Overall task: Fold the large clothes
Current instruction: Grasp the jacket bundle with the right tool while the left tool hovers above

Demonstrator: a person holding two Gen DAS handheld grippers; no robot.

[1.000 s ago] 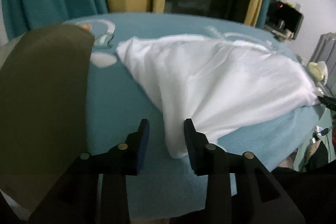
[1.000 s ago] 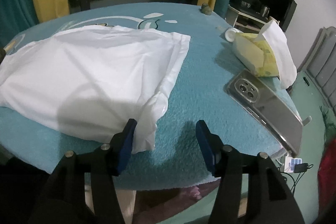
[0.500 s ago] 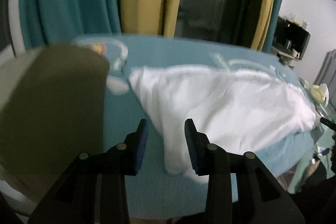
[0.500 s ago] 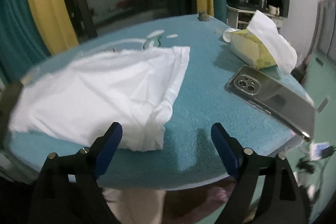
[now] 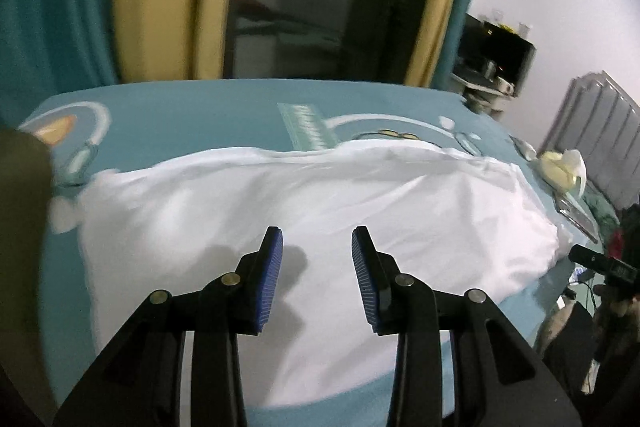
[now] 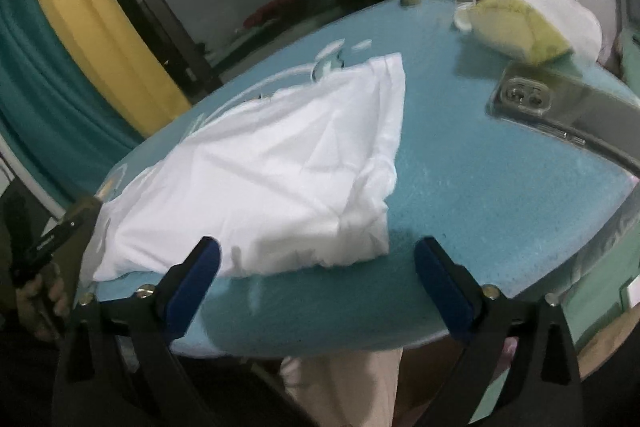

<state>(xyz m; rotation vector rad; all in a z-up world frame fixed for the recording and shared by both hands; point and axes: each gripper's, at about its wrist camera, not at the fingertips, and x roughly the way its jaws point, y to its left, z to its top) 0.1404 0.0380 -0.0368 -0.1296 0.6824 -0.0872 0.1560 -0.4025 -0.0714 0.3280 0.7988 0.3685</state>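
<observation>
Left wrist view: the left gripper (image 5: 316, 247) was held above the white garment (image 5: 320, 211) with its jaws spread and nothing between them; the garment lay in a folded, rumpled heap across the teal-covered bench (image 5: 200, 107), reaching almost to the near edge; an olive-coloured object (image 5: 20, 227), blurred, filled the left margin; a yellow tissue pack (image 5: 560, 167) sat beyond the garment's right end.

Right wrist view: the right gripper (image 6: 316, 267) was held off the near edge of the bench (image 6: 480, 187), jaws spread wide and empty; the garment (image 6: 272, 179) lay on the left half of the bench, its crumpled corner just ahead of the gripper; a phone (image 6: 560, 107) lay face down to the right, well apart from the garment; the tissue pack (image 6: 520, 27) stood behind the phone, a white tissue protruding.
</observation>
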